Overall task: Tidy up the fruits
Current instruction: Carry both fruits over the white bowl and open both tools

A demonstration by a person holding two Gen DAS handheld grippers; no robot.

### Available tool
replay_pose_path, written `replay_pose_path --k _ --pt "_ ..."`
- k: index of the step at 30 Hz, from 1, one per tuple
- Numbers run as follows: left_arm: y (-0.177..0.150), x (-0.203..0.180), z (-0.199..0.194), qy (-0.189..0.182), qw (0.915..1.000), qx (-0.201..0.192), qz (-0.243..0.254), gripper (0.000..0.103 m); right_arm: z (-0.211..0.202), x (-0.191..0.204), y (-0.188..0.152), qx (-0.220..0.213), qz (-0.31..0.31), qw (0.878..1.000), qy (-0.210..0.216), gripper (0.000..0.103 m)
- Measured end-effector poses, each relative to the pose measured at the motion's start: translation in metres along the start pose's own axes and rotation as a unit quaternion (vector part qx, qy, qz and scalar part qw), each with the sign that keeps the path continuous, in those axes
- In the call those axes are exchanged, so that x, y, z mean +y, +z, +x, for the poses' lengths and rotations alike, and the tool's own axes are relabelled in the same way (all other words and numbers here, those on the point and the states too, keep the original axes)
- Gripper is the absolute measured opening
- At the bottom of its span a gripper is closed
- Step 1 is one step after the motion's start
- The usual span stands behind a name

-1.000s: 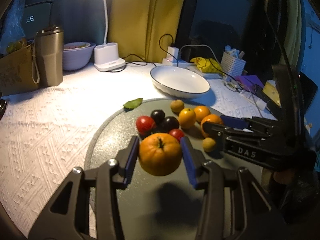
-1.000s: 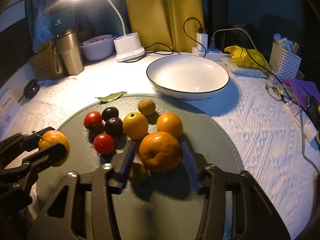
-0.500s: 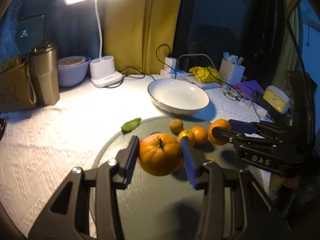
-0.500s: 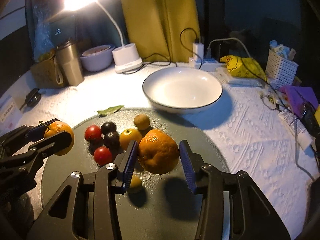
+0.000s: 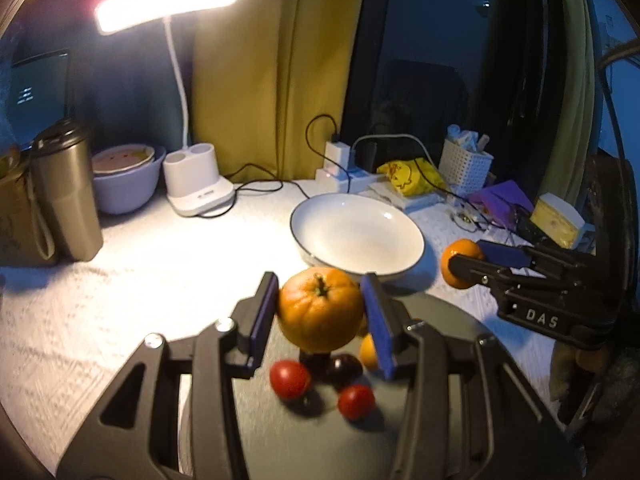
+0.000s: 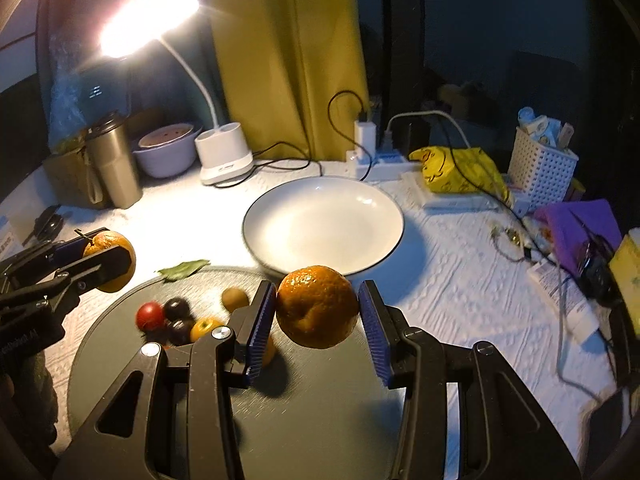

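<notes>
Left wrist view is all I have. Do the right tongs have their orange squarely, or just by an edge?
Observer: Squarely. In the right wrist view the right tongs hold the right orange centred between both blue pads, lifted clear of the mat.
Operator: What is hidden behind the left orange?
Observer: A small brown fruit on the far part of the mat.
Operator: Any stray bits?
Observer: A green leaf lies at the mat's far edge.
</notes>
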State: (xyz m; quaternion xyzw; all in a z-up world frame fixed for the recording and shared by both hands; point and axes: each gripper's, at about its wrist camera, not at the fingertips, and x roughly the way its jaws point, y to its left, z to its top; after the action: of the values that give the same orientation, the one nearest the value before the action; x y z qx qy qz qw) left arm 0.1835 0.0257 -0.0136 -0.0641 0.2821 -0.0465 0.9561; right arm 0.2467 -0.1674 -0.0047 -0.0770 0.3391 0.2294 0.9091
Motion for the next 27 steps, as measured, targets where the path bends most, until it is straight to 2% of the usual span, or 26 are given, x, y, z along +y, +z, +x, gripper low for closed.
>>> replay_pose_path --k 15,23,27 --pt "0.05 0.01 0.075 -0.035 0.9992 0.017 -0.003 0.044 0.051 -0.029 0.046 -0.018 -0.004 1.0 -0.015 0.046" --pt "0.066 0.01 0.137 -0.053 0.9964 0.065 -0.013 0.044 0.102 -0.039 0.056 -0.006 0.019 1.0 -0.001 0.046" --pt "0.066 0.012 0.156 -0.045 0.9941 0.097 -0.018 0.044 0.118 -0.042 0.053 0.003 0.025 1.0 0.002 0.046"
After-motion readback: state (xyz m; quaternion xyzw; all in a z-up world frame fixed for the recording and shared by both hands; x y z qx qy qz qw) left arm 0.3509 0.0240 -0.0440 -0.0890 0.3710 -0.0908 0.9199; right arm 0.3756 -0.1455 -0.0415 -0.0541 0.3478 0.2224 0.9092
